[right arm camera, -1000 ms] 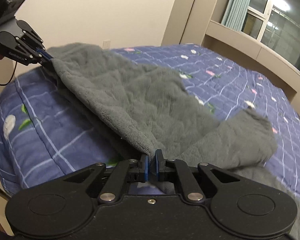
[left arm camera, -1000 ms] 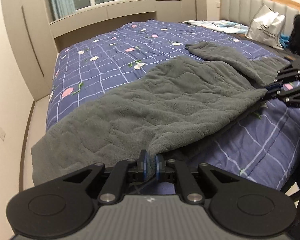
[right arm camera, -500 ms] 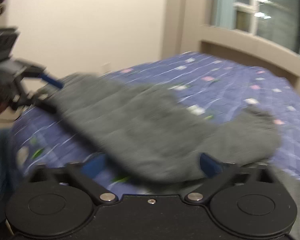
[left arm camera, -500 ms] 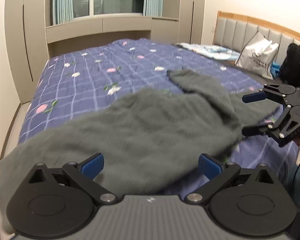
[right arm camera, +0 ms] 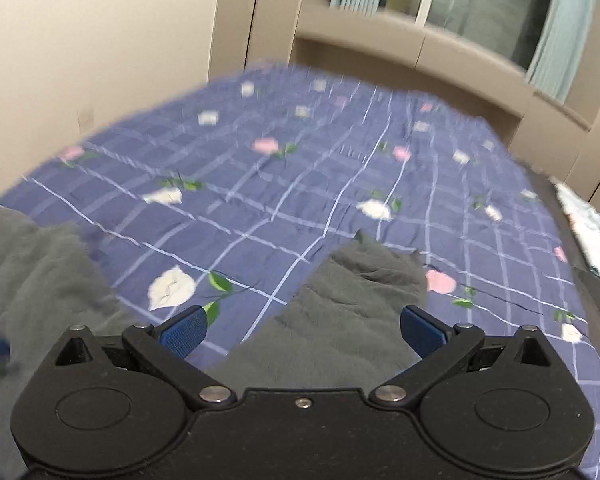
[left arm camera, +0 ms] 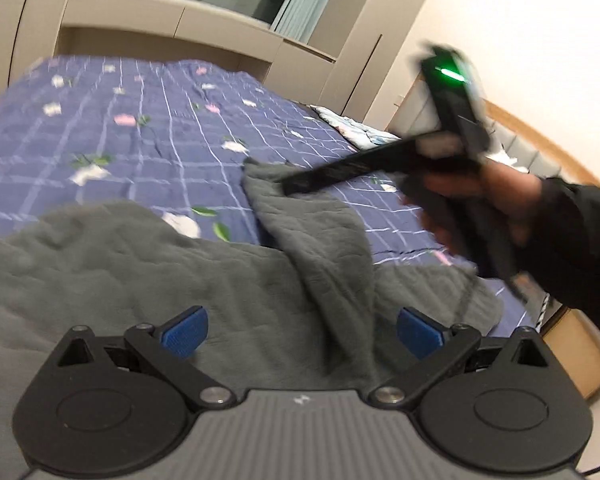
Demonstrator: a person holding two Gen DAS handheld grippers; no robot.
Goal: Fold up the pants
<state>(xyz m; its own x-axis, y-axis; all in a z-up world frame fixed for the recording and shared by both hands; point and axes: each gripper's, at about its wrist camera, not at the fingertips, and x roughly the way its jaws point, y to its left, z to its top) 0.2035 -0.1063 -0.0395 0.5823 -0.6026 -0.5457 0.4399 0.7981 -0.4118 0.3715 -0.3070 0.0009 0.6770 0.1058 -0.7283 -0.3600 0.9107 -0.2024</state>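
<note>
Lying loose on the bed [right arm camera: 340,168], grey pants [left arm camera: 180,280] look only partly folded, though blur hides the edges; left gripper [left arm camera: 300,332] and right gripper [right arm camera: 304,330] both gape empty, more folds left

Bedroom. Bed [left arm camera: 148,152] fills most of both views, covered by blue-purple quilt [right arm camera: 308,184] with white grid lines and pink/white flower print. Beige built-in cabinets [left arm camera: 228,36] run behind the far end of the bed, with tall wardrobe panels [right arm camera: 240,16] at the sides. Window [right arm camera: 488,4] above the cabinets, dark glass reflecting ceiling lights, teal curtains [right arm camera: 564,32] at its edges. Walls plain cream [right arm camera: 92,32]; wall outlet [right arm camera: 85,117] low near the bed. Padded grey headboard with wood trim [left arm camera: 540,140] at right, partly blurred. Light patterned bedding [left arm camera: 348,126] near the headboard. Wooden furniture piece [left arm camera: 580,356] beside the bed, lower right.
</note>
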